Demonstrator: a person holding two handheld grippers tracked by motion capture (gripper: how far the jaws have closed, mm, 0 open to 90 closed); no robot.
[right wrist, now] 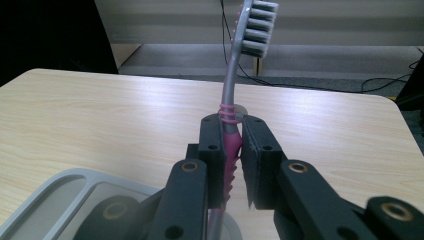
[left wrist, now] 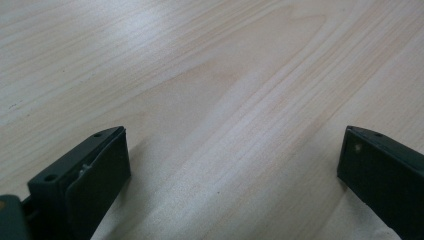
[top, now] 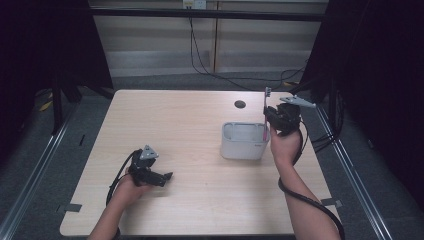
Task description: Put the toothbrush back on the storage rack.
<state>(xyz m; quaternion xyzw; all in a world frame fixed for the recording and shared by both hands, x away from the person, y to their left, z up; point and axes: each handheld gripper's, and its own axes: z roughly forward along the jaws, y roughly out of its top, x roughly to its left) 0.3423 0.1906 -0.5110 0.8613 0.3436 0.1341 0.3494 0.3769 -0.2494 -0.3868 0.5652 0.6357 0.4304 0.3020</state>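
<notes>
One toothbrush stands upright, clamped by its pink handle in the right gripper just above the grey holder. Insertion appears barely begun; lowering and release remain. Left gripper rests on the table, jaws wide apart, empty.

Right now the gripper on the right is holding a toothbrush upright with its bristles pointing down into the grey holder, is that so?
Not quite. The right gripper does hold the toothbrush upright above the grey holder, but the bristle head is at the top and the handle end points down, as the right gripper view shows.
</notes>
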